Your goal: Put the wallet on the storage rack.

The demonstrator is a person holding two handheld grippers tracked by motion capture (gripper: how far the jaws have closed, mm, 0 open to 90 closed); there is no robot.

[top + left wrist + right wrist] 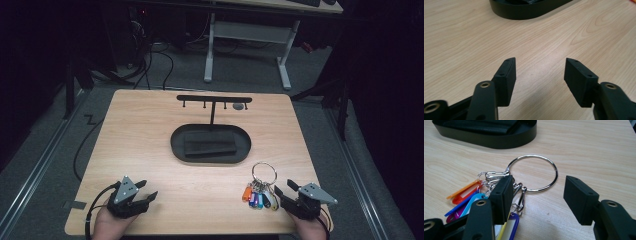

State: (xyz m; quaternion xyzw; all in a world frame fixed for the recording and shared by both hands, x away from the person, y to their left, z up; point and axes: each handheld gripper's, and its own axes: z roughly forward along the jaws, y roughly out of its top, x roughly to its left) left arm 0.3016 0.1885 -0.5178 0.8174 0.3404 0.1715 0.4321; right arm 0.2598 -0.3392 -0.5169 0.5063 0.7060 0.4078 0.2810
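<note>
Pale wood tabletop, lit from above. Lower left of the high view: left gripper, fingers spread wide over bare wood, nothing between them. Centre: black oval tray with a dark flat block inside, and behind it a black T-shaped hook stand, hooks seemingly bare but for a small grey blob near the right end. Lower right: key ring lying flat with its fan of coloured tags just below. Far right: right gripper, fingers apart, one hovering above the tags, the other on the far side of the ring, not clamped. Judged barely begun: ring not yet grasped; lifting and, presumably, hanging on the stand all left to do.
</note>
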